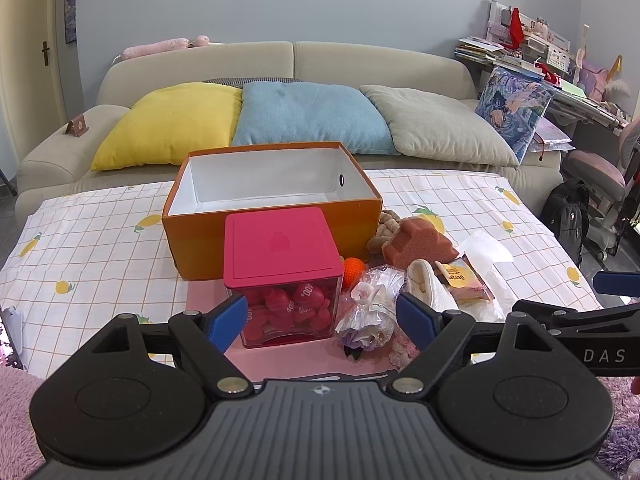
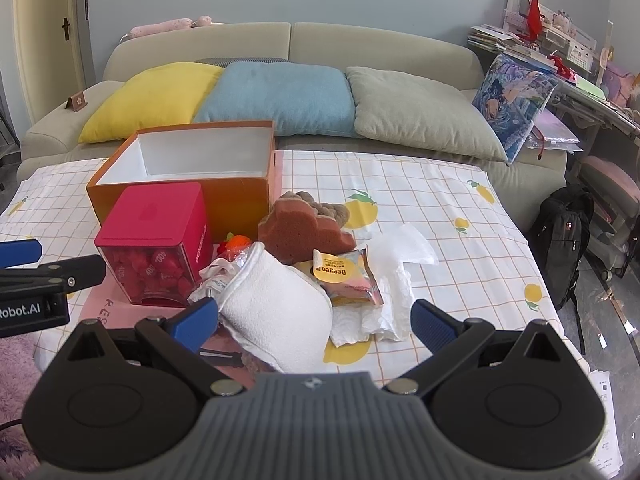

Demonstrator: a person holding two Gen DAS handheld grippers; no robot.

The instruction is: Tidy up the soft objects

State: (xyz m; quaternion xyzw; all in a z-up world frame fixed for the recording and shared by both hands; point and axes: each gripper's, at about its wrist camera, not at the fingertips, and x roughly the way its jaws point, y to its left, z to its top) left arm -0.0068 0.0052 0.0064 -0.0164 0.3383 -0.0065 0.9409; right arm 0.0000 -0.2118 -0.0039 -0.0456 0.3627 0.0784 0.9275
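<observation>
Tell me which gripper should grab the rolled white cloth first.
Right, probably: the rolled white cloth lies between the open right gripper jaws. The left gripper faces the red-lidded container.

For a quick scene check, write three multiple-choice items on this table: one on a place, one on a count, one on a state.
1. Where does the pink-lidded container stand?
A. In front of the orange box
B. Inside the box
C. On the sofa

2. How many cushions lie flat in a row on the sofa?
A. One
B. Three
C. Five

3. How are the right gripper's fingers?
A. Shut on the sponge
B. Shut on nothing
C. Open, holding nothing

Key:
1 A, it stands against the box's near wall.
2 B, yellow, blue and grey.
3 C, the blue pads stand wide apart around the white cloth roll.
</observation>
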